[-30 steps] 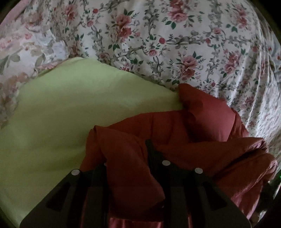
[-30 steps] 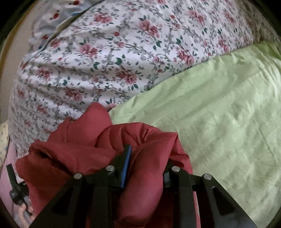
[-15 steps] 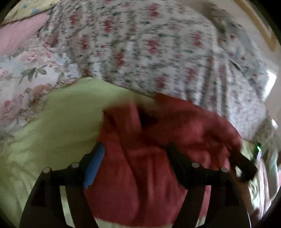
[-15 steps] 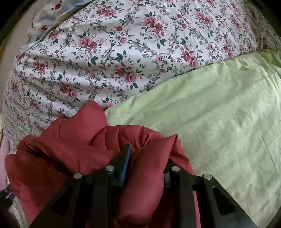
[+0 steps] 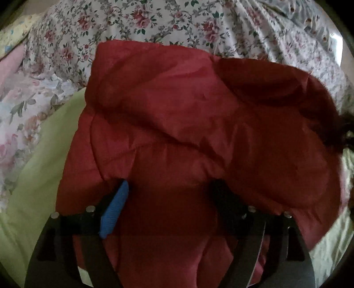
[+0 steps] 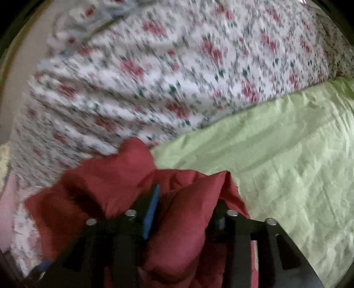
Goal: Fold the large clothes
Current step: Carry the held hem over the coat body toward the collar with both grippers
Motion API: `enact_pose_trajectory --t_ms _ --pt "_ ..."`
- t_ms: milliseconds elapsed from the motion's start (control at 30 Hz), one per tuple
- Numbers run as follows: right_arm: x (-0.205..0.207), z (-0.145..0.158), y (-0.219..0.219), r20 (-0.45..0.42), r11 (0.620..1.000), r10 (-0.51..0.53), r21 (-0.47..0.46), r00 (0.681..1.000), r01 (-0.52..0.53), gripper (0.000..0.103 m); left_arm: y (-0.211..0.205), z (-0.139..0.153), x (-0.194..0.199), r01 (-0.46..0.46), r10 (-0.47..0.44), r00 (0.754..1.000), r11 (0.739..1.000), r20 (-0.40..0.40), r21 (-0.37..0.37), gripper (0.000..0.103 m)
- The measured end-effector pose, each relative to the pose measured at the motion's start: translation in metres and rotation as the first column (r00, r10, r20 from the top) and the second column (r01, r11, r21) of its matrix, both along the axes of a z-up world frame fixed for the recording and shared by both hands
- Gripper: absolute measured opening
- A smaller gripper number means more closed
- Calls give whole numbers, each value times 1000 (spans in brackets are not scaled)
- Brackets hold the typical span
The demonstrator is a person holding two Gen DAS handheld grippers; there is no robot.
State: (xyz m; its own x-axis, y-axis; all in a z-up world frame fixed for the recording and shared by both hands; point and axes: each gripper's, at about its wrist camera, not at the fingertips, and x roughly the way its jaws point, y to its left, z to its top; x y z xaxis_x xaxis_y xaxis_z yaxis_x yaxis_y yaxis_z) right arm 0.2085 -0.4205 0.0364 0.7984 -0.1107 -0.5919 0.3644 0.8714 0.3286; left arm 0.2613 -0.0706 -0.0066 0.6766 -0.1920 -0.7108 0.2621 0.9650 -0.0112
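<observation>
A dark red padded garment (image 5: pixel 188 99) lies bunched on a light green sheet (image 5: pixel 44 166) and fills most of the left wrist view. My left gripper (image 5: pixel 170 186) hovers over it, its jaws wide and still opening. Red cloth lies between the fingers, and the blue pad (image 5: pixel 115 210) stands bare beside it. In the right wrist view a puffed fold of the red garment (image 6: pixel 99 181) bulges up between the fingers of my right gripper (image 6: pixel 189 195). Those jaws are opening, and the blue pad (image 6: pixel 151 212) shows beside the fold. The picture is blurred.
A white quilt with red roses (image 5: pixel 154 17) lies heaped behind the garment, in the right wrist view too (image 6: pixel 154 77). A pale flowered pillow (image 5: pixel 22 99) sits at the left. The green sheet (image 6: pixel 276 155) spreads wide to the right of the garment.
Both grippers were shut on red cloth. The left one has opened wide and swung sideways across the garment. The right one has just parted its jaws and lifted a little.
</observation>
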Motion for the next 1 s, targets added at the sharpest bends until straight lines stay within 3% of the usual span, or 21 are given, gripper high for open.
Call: enact_pose_trajectory --t_ms 67,167,367,467,667,767,1000 --pt "-20 14 8 38 999 19 -34 999 -18 62 -3 -1 4 -11 11 1000 1000 0 3 84" --pt "-40 24 29 56 992 101 -82 993 -96 68 -1 -3 10 -22 22 1000 1000 -17 -11 86" --pt "-24 -13 77 -134 946 288 -117 948 -304 70 -4 -3 19 -39 39 998 999 -39 0 88" --pt "-4 -42 77 -228 946 267 -125 936 -300 69 0 4 19 -32 30 998 999 -61 -26 88" --pt "12 -60 54 -218 972 213 -55 952 -230 68 33 26 10 -35 28 997 994 -70 -105 82" --pt "14 -60 59 -228 971 204 -74 952 -226 68 43 22 19 -67 62 995 996 -74 -65 82" --pt "23 -62 60 -247 971 207 -68 947 -230 68 49 -6 50 -109 98 987 991 -130 -82 98"
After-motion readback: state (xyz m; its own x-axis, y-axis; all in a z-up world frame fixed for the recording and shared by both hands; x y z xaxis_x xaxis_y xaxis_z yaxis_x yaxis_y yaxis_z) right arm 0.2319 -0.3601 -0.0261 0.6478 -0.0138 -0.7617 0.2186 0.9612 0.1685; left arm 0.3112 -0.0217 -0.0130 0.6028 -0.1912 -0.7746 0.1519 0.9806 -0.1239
